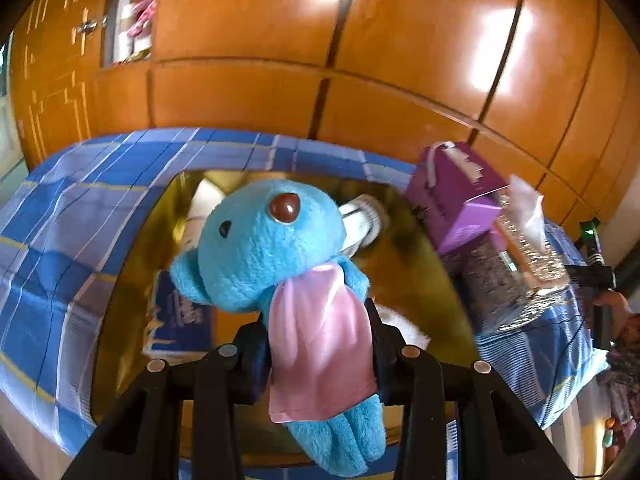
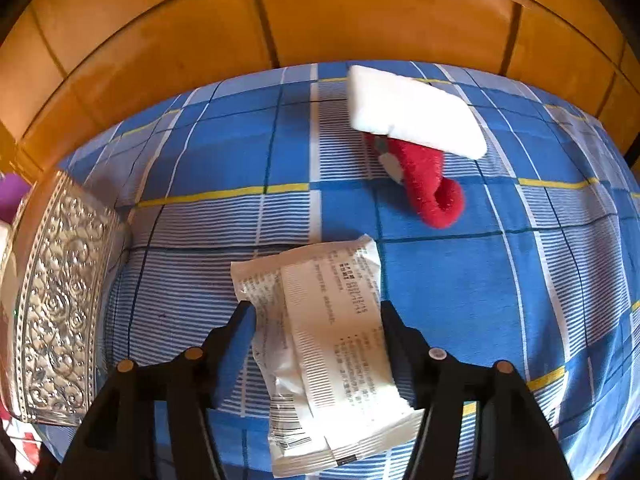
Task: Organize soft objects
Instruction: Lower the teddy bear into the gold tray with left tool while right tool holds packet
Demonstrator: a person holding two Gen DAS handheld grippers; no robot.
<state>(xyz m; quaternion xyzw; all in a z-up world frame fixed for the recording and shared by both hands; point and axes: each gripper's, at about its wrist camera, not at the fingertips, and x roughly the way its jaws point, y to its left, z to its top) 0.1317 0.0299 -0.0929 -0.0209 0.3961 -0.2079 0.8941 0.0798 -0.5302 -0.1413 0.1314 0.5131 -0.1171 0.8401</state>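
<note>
Plush fills the left wrist view: a blue teddy bear [image 1: 272, 248] with a brown nose, a black eye and a pink satin cloth [image 1: 320, 344] down its front is pinched around its middle by the left gripper [image 1: 318, 344], whose two black fingers press in on either side of the body. The bear's head rises past the fingertips and its legs hang toward the camera. Behind and below the bear lies a gold-lined box [image 1: 424, 256], open, with a blue packet [image 1: 180, 316], a white roll-like item [image 1: 362, 220] and something white and fluffy [image 1: 404, 326] inside. To the right of that box stand a purple carton [image 1: 456, 196] and a silver embossed tissue box [image 1: 520, 280] with a tissue poking out. All of this rests on a blue checked bedsheet [image 1: 80, 208], with orange wooden cabinets [image 1: 360, 60] behind.

In the right wrist view, the right gripper [image 2: 316, 312] has its fingers spread apart on either side of a white plastic packet [image 2: 332, 344] printed with small text, which lies flat on the bedsheet; whether the fingers touch its edges I cannot tell. Beyond the packet lies a red and white Christmas stocking [image 2: 424, 160], well apart from it. Left of the packet, the silver box's patterned wall shows at the frame edge.
</note>
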